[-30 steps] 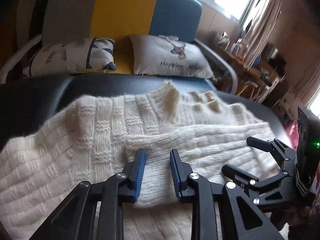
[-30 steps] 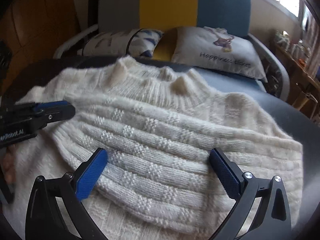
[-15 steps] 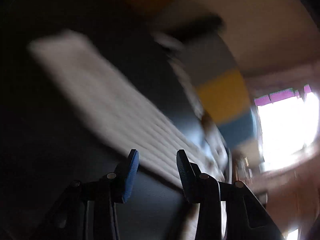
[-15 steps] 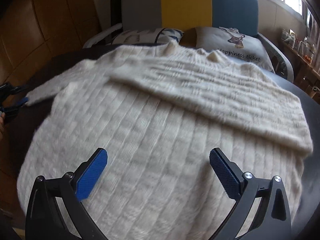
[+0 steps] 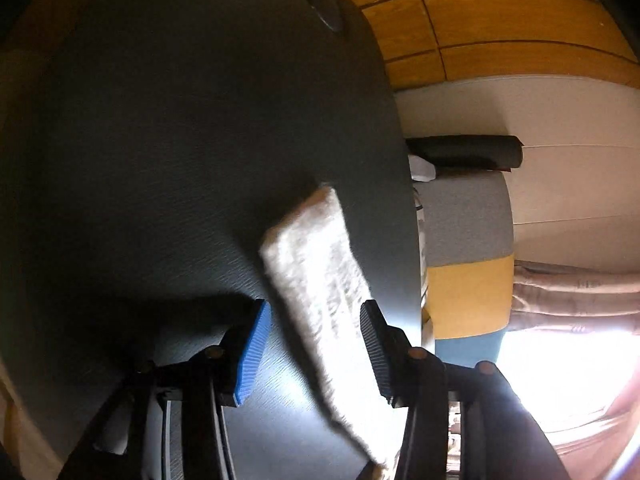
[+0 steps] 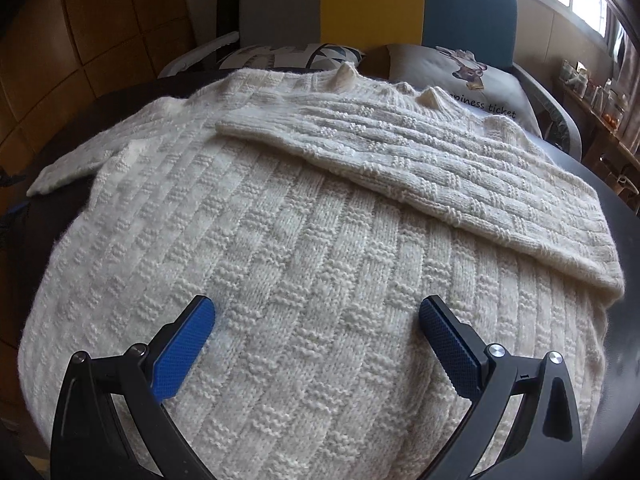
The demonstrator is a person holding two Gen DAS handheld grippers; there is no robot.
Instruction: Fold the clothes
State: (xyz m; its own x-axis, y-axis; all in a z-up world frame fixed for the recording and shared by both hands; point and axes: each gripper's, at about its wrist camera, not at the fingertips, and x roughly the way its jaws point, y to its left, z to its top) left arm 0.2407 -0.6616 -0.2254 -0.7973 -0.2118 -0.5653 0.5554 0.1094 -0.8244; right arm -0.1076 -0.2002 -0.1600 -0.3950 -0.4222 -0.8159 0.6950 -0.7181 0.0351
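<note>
Because its camera is rolled sideways, the left gripper (image 5: 314,346) straddles the outstretched sleeve (image 5: 316,280), jaws parted, gripping nothing, probably lining up a pinch. The right gripper (image 6: 316,332) hovers wide apart and empty over the cream knit sweater (image 6: 280,260) on the dark table (image 6: 624,208), one sleeve folded across its chest.

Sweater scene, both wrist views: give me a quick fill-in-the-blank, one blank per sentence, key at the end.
1. The sweater is ___ in colour.
2. One sleeve is folded ___ the sweater's body.
3. The other sleeve lies between the left gripper's jaws, which are ___.
4. The right gripper's jaws hold ___.

Missing words: cream (white); across; open; nothing
</note>
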